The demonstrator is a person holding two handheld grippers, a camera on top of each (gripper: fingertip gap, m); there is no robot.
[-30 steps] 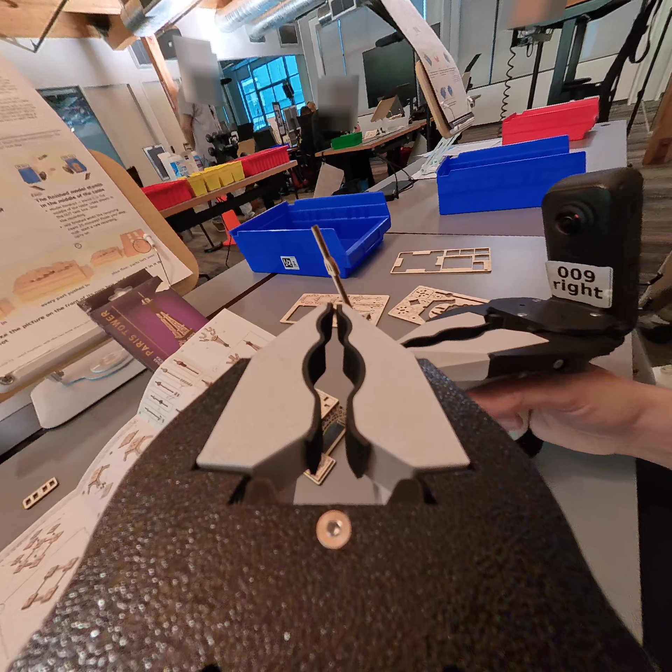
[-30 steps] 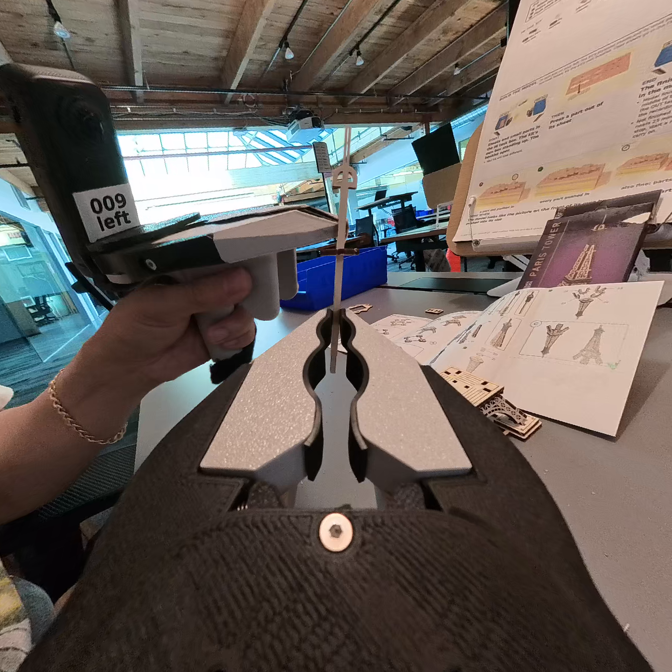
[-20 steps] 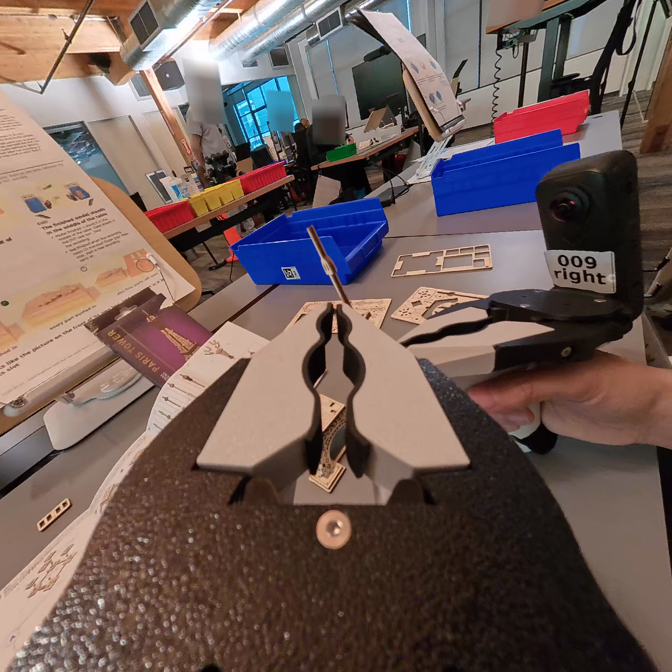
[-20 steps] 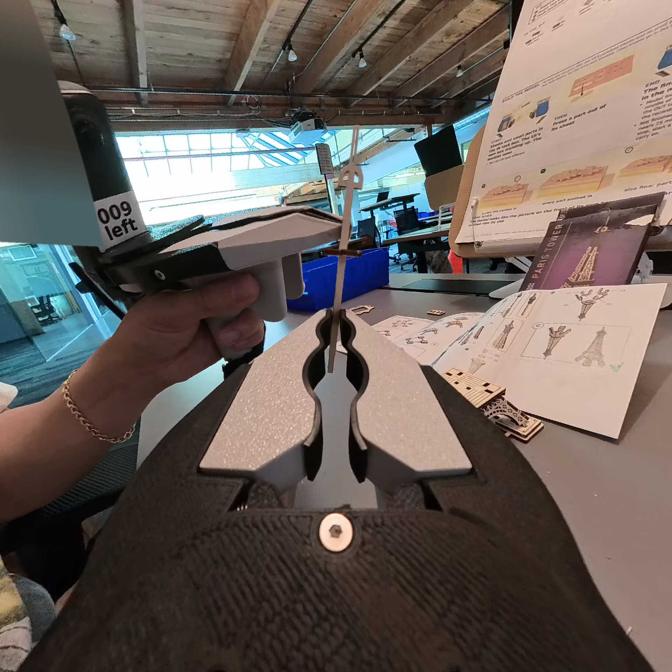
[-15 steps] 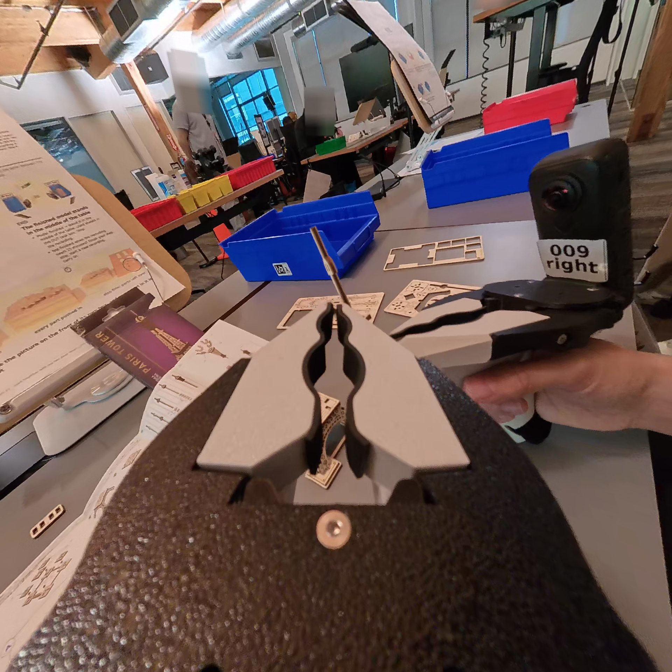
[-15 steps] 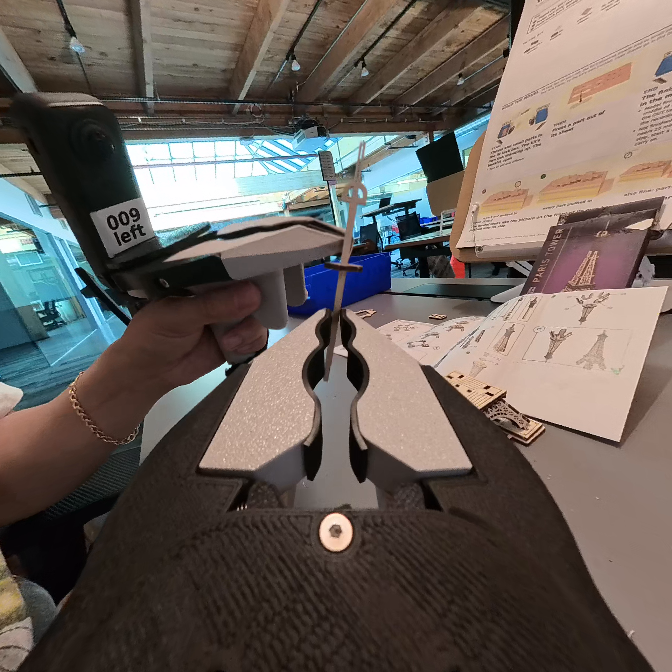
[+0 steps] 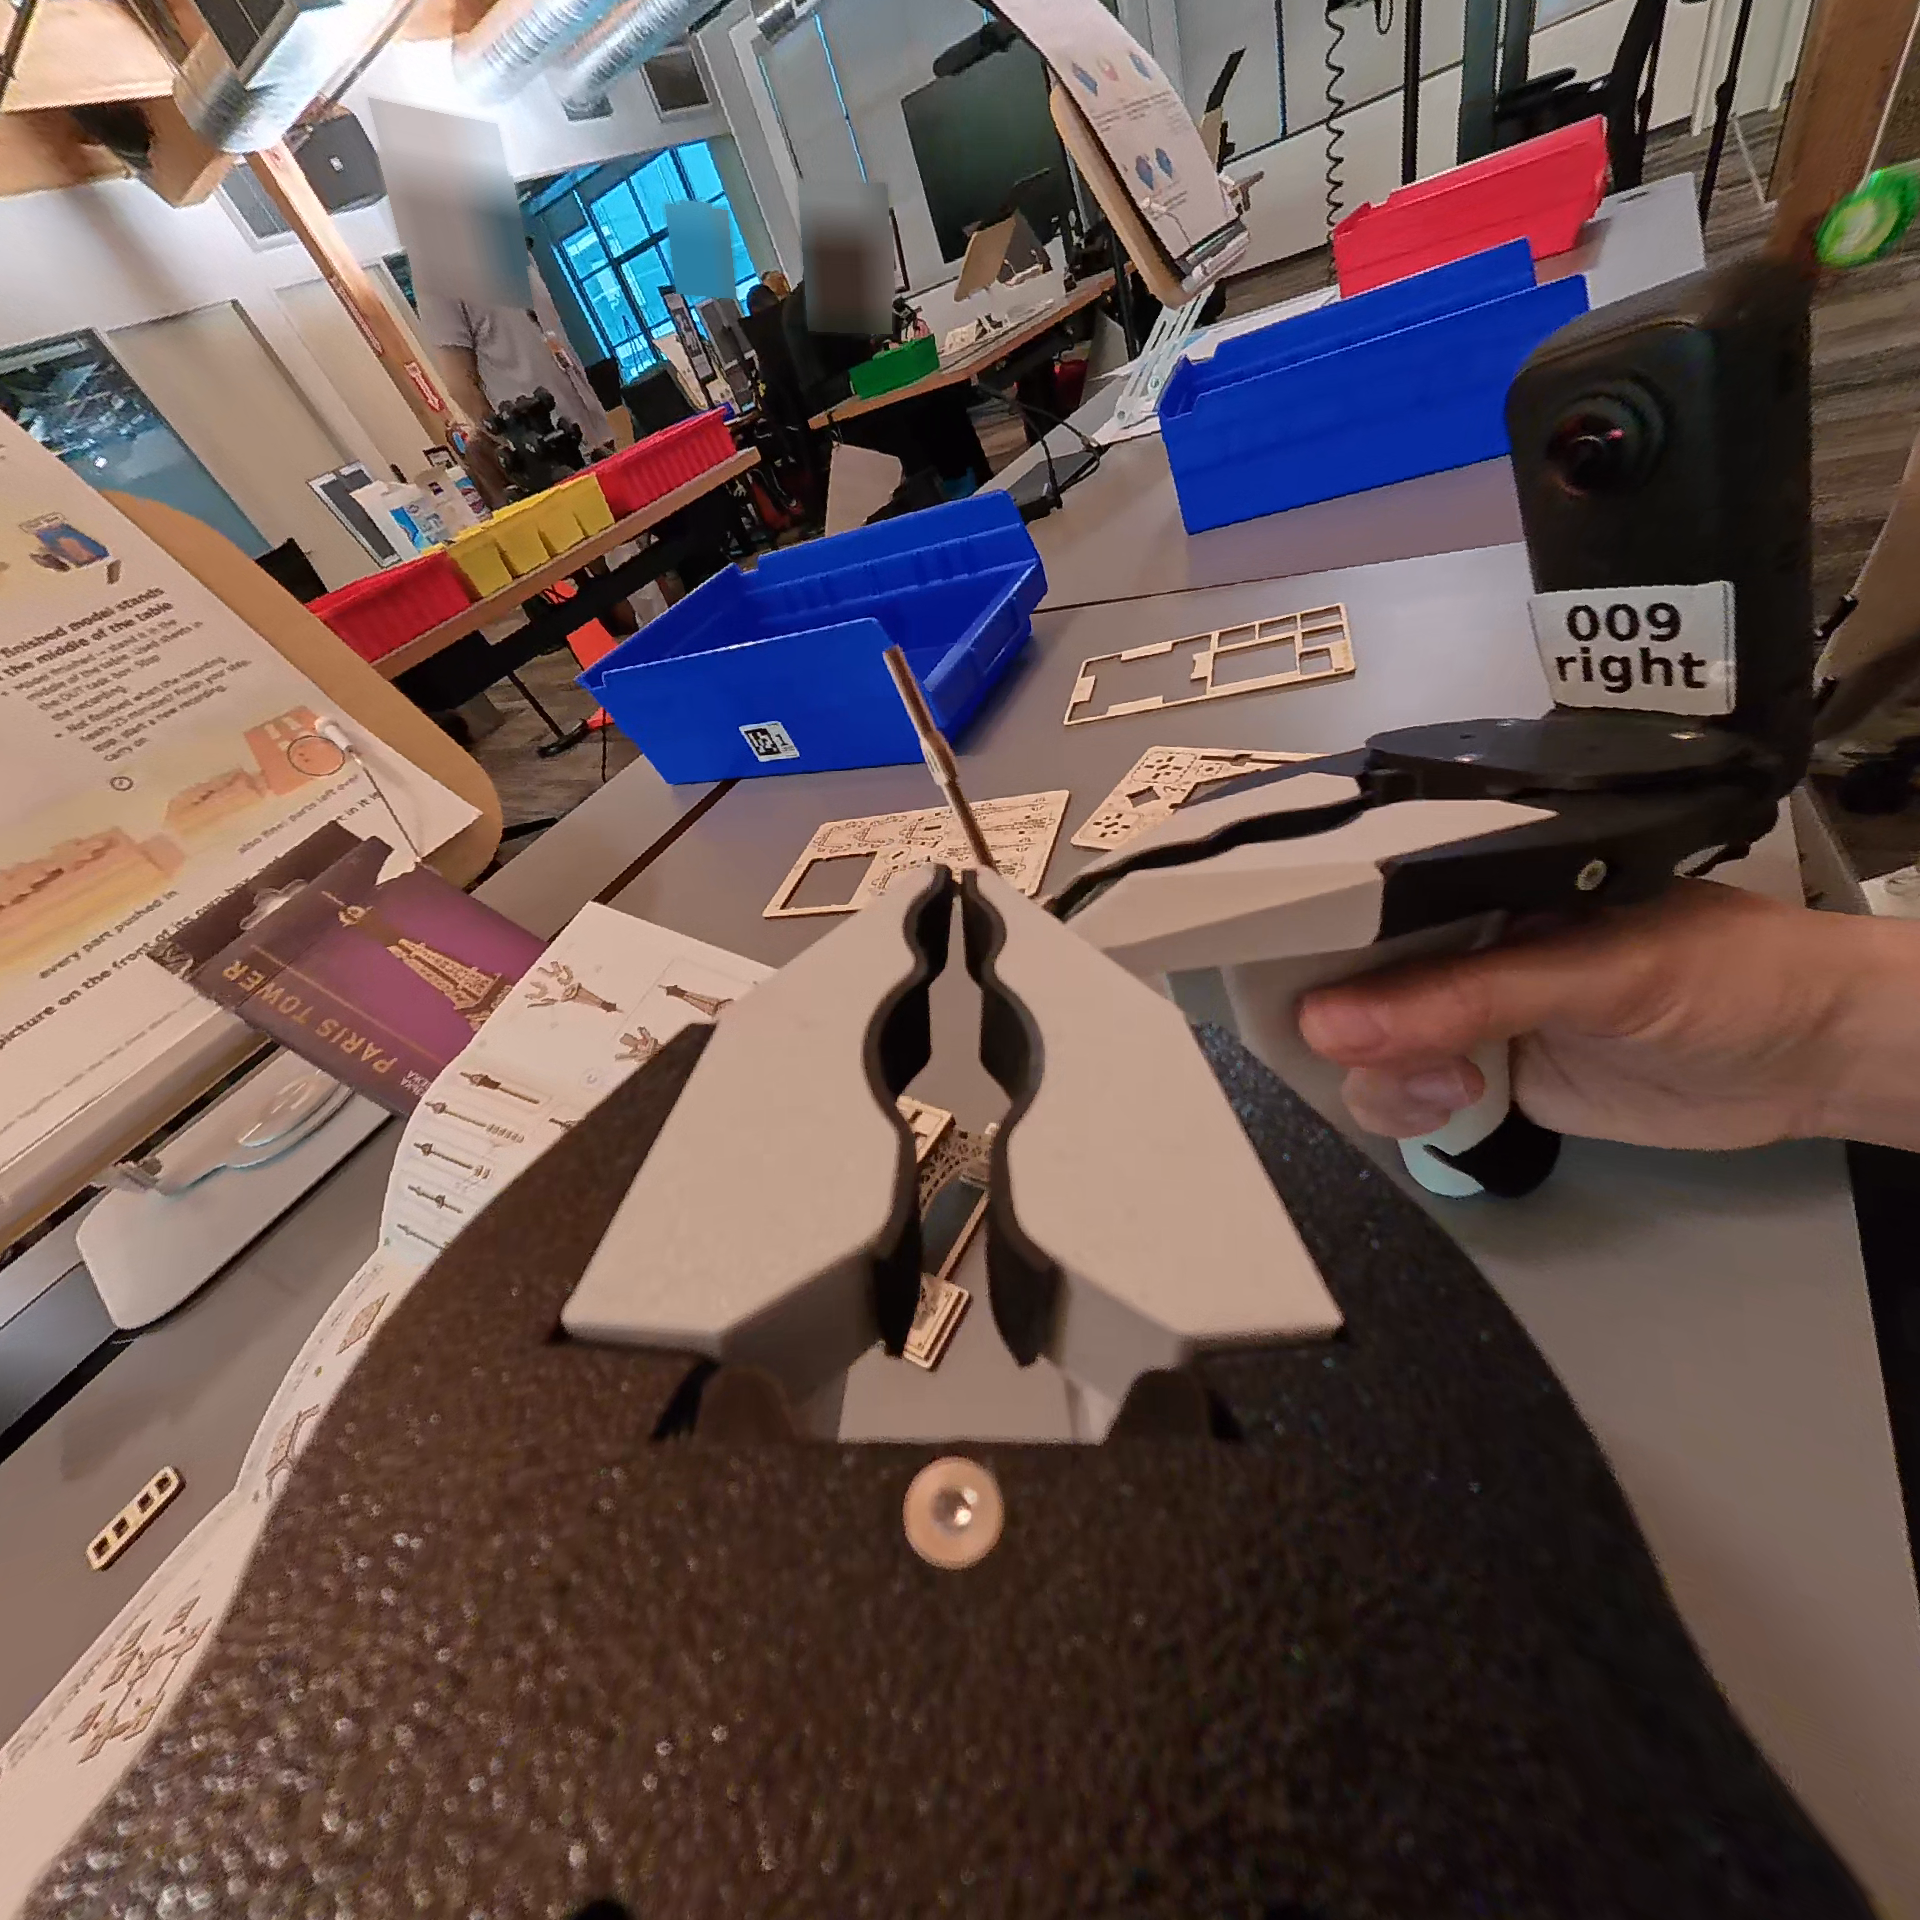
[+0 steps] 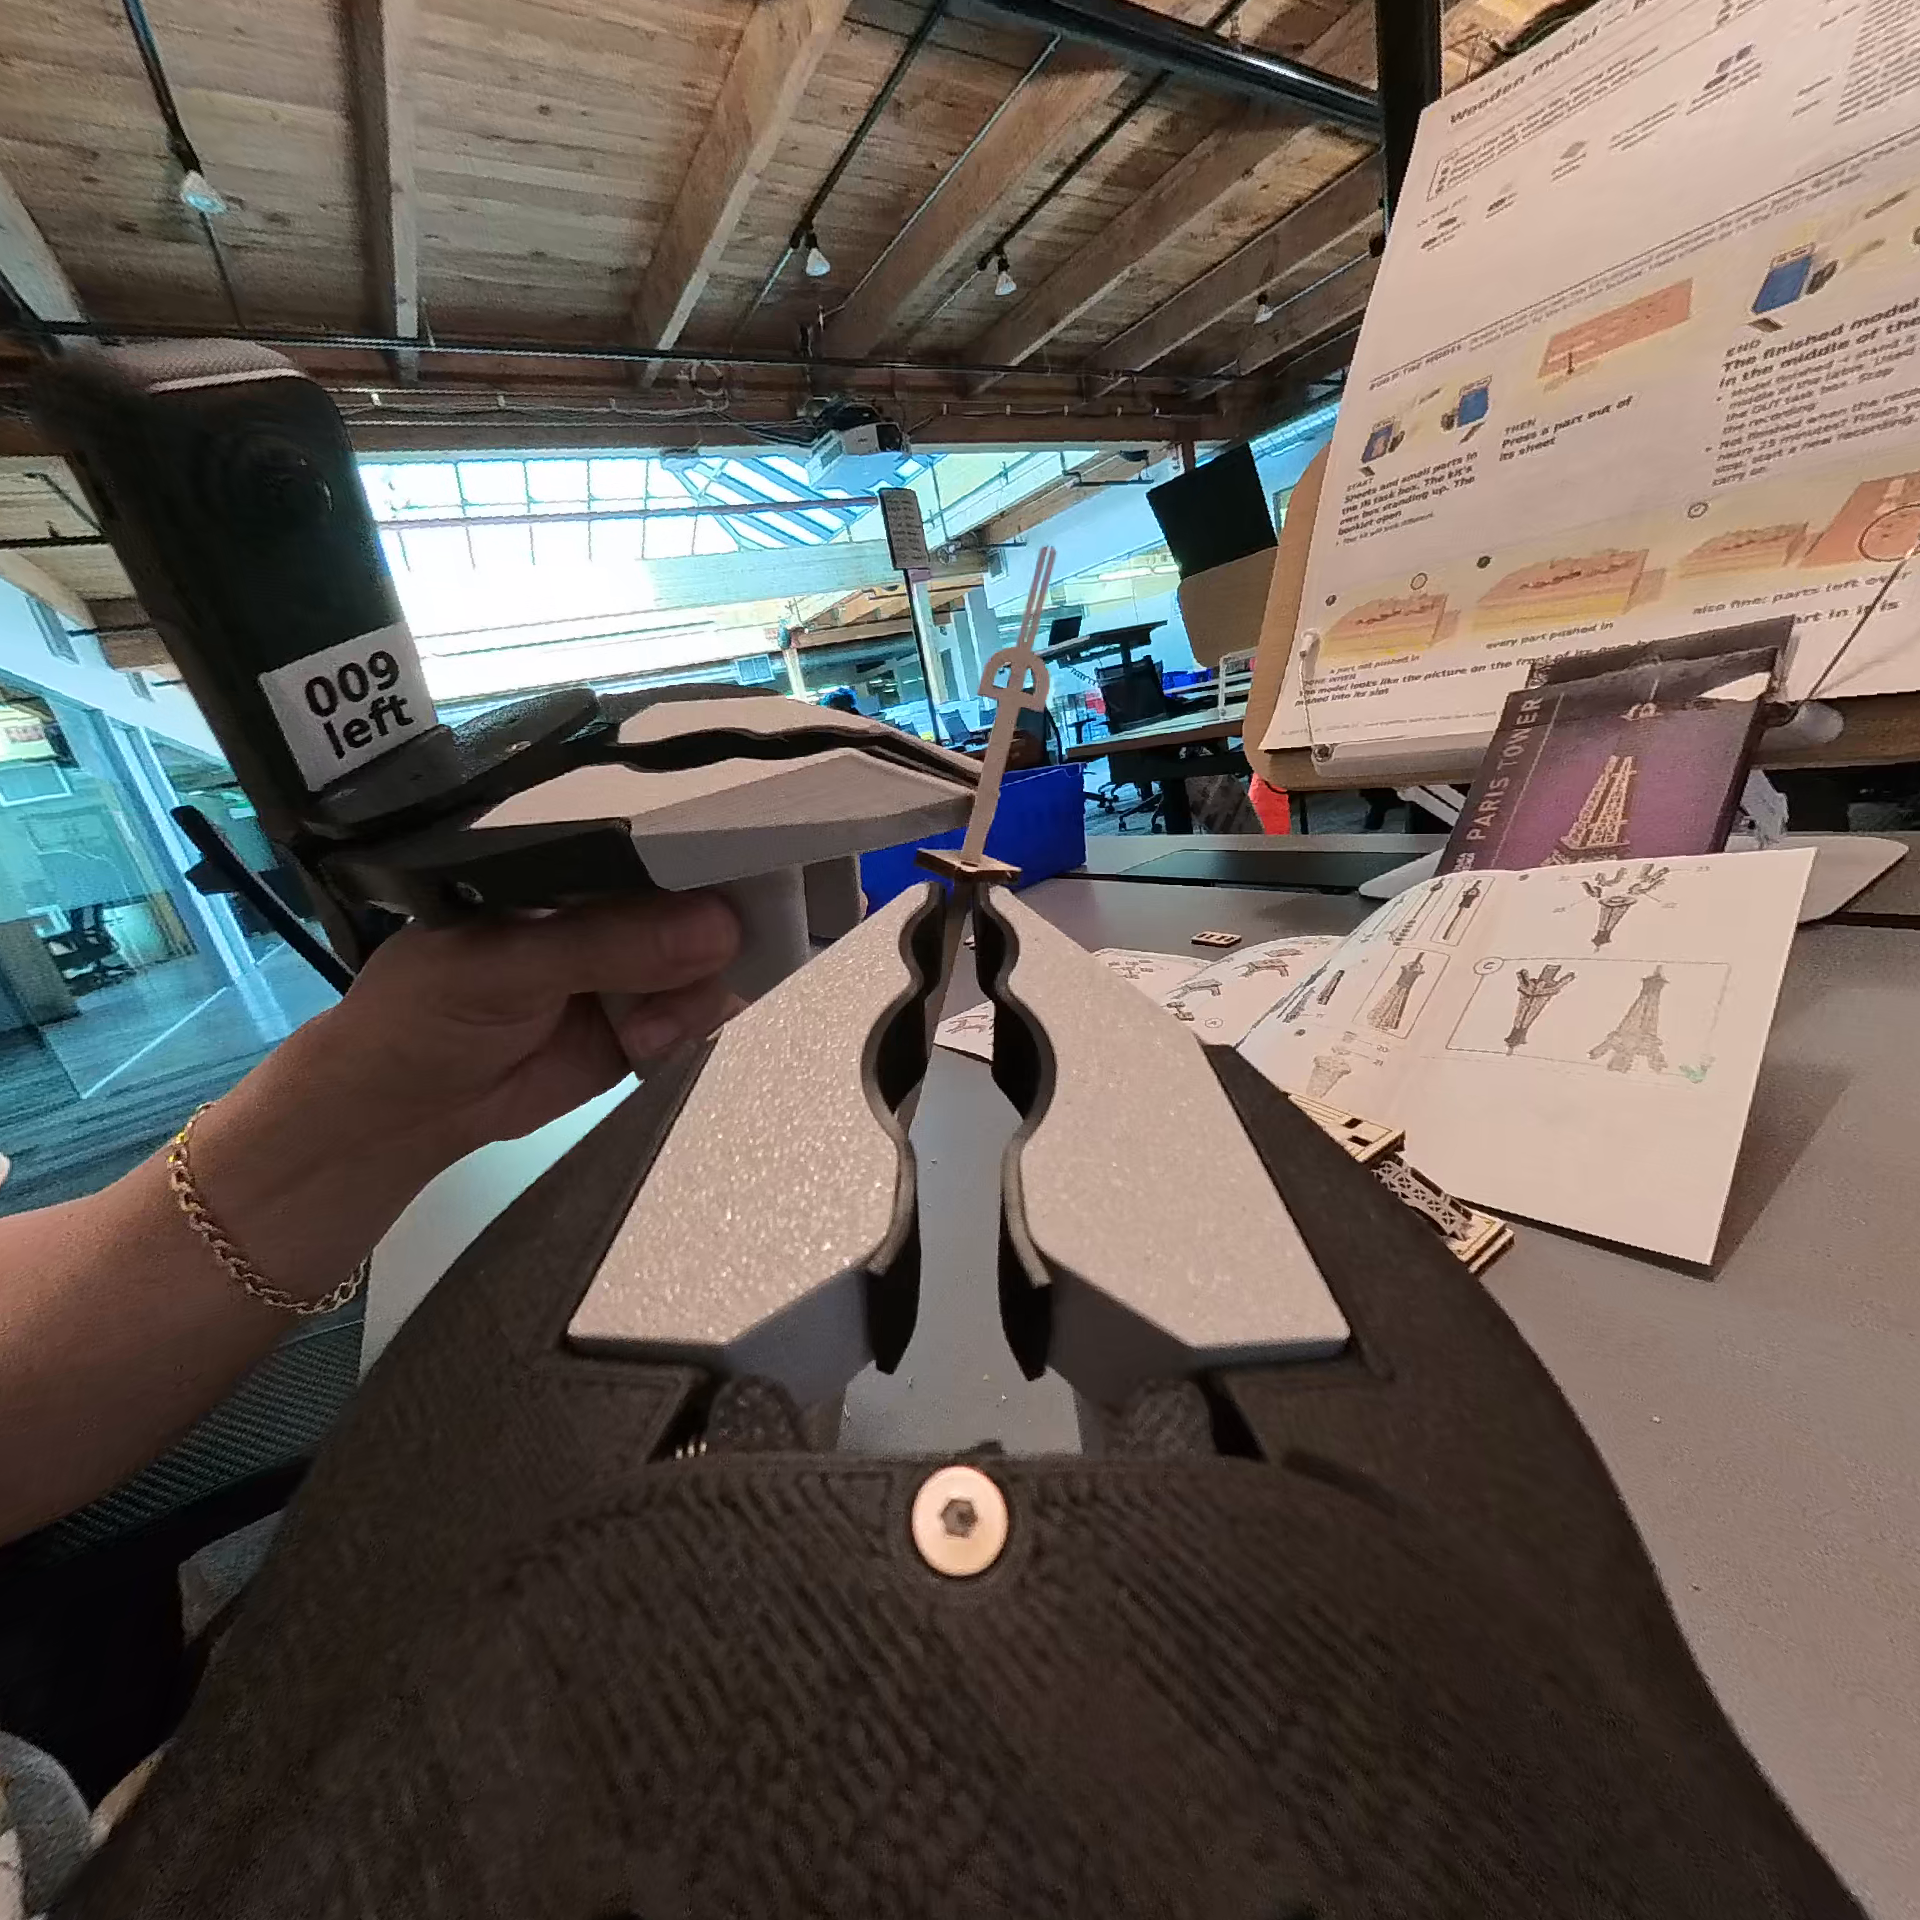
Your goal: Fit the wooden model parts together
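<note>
Above the grey table (image 8: 1714, 1455), the right gripper (image 8: 958, 914) fingers clamp a thin, brittle-looking spire (image 8: 1003, 727) low on its shaft; the left gripper (image 7: 956, 894) pinches it too.

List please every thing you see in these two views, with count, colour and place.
wooden spire: one, pale, gripped by right claw
square collar: one, brown, on the spire
tower base: one, pale, beside booklet
part sheets: three, pale, behind claws
booklet: one, white, open
kit box: one, purple, behind booklet
instruction board: one, white, on stand
blue bin: one, behind sheets
table: one, grey
people: several, far back
left hand, right hand: holding claws
left claw: one, shut, tip at spire
right claw: one, shut on spire
</note>
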